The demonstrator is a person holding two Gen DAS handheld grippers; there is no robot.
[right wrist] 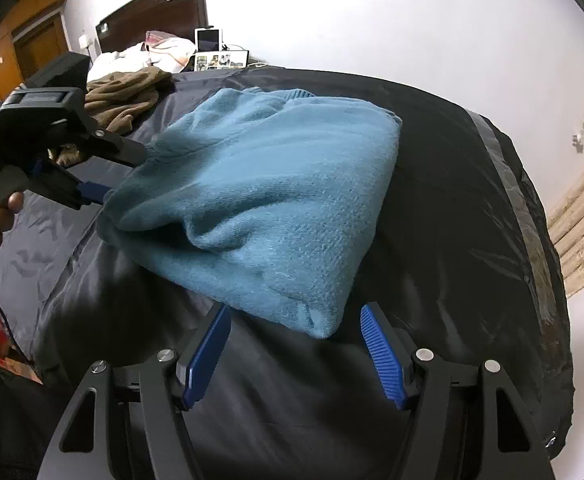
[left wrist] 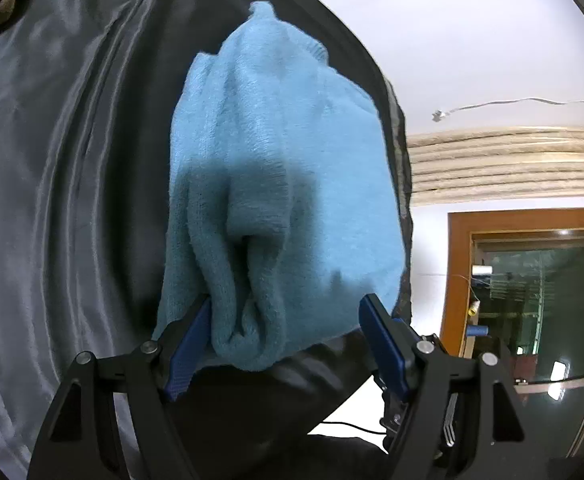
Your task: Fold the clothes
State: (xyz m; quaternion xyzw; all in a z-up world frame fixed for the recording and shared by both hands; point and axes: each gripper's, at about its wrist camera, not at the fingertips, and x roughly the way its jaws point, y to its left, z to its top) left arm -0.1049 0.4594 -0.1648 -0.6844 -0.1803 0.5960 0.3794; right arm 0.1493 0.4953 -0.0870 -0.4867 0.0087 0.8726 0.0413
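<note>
A light blue knitted sweater [right wrist: 259, 200] lies folded in a thick bundle on a black satin sheet [right wrist: 432, 208]. In the left wrist view the sweater [left wrist: 275, 184] fills the middle, and its near bunched edge sits between the open jaws of my left gripper [left wrist: 287, 344]. The left gripper also shows in the right wrist view [right wrist: 103, 178], at the sweater's left edge. My right gripper [right wrist: 296, 344] is open and empty, its blue pads just short of the sweater's near corner.
A brown garment [right wrist: 123, 92] lies in a heap on the sheet behind the left gripper. Beyond it are a bed with a dark headboard [right wrist: 151, 4], pillows and a tablet [right wrist: 208, 40]. A wooden-framed glass door [left wrist: 540, 304] shows at the right.
</note>
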